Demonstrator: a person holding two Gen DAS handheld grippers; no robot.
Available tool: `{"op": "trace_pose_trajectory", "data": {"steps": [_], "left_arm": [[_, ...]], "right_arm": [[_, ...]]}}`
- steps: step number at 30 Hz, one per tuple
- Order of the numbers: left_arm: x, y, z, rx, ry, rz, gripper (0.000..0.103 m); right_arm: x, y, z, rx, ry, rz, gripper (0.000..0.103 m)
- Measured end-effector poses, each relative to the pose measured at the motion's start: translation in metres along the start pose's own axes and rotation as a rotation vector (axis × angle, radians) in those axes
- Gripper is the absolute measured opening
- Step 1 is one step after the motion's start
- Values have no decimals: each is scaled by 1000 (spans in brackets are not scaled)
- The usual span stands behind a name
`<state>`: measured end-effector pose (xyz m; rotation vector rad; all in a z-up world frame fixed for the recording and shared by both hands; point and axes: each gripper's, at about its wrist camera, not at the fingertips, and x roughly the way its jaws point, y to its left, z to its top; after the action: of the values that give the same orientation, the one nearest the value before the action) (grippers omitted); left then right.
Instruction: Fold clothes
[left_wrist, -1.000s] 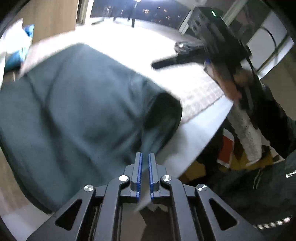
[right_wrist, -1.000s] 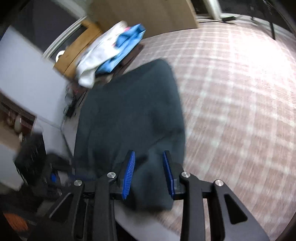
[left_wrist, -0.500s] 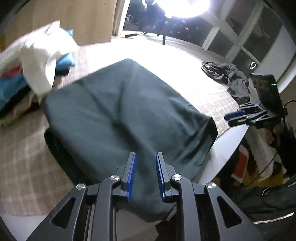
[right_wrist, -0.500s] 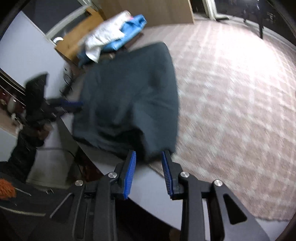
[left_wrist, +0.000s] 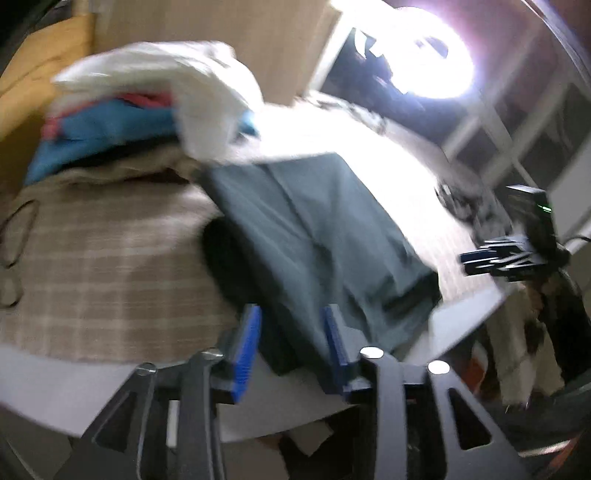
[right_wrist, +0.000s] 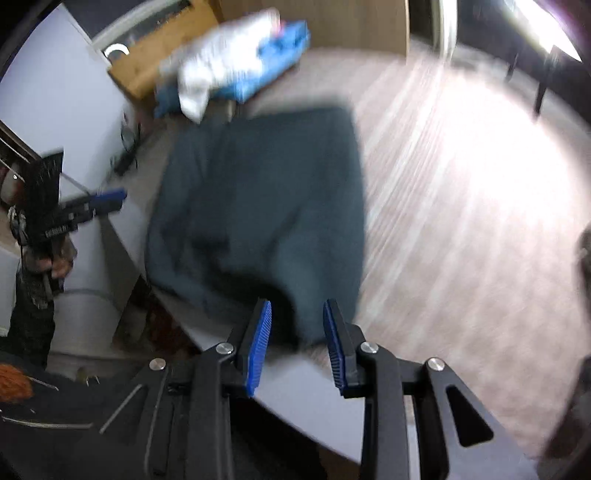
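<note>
- A dark green garment (left_wrist: 317, 236) is seen lying folded on the checked cloth (left_wrist: 110, 258) that covers the bench (right_wrist: 317, 398), with its near end at the bench's front edge.
- Against the frame of a second ago, the garment is no longer pinched: the left claw (left_wrist: 291, 347) was then closed to a narrow slit at its front fold, whereas its jaws are now parted and opening, with the near corner of the garment seen between the blue pads but not pressed by them.
- The right claw (right_wrist: 297, 343) was then set about the garment's near edge; its jaws are now opening a little, and the dark fold is seen in the gap, apart from both pads.
- In both wrist views the garment is now seen from farther off than a second ago, so that more of the bench front shows.
- The long axis of the garment is seen to run from the near bench edge away toward the pile of clothes (right_wrist: 236, 70), its narrow end being the nearer one.
- In the left wrist view that axis is slanted from lower right to upper left.
- A pile of white, blue and red clothes is seen just beyond the far end.
- Strong glare from a lamp (left_wrist: 428, 59) is noted beyond the bench; both views are blurred.
</note>
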<state>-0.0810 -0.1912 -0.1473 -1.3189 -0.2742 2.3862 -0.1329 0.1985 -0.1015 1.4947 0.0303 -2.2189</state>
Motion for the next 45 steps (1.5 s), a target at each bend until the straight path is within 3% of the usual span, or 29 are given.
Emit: {"op": "trace_pose_trajectory", "data": {"steps": [2,4,6,9,12,18,23,30,33,41,45], "left_arm": [[-9,8,6,-36,-36,15,44],[-6,15,13,-82,-46,40,48],[9,19,19,-149,-31,54,50],[40,17,26,-221,22,103,55],[57,5,32,-239,35,163,55],[82,-15,45,-235,52,383,58],[98,-2,49,-300,75,439,61],[106,-6,53,-322,95,453,64],[114,-10,57,-308,104,470,69],[131,12,48,-373,151,452,78],[132,14,48,-367,162,446,79]], "right_arm": [[-26,5,27,-38,-80,-44,48],[-37,4,54,-75,-151,-96,69],[-36,1,81,-111,-210,-153,75],[-6,-11,103,-158,-191,-206,75],[35,-20,114,-126,-141,-184,75],[96,-32,117,-85,-83,-155,75],[130,-51,122,-71,-33,-130,75],[152,-77,129,6,-28,28,75],[158,-78,128,-1,-15,54,75],[166,-68,133,-59,-10,84,75],[167,-58,136,-90,10,23,75]]}}
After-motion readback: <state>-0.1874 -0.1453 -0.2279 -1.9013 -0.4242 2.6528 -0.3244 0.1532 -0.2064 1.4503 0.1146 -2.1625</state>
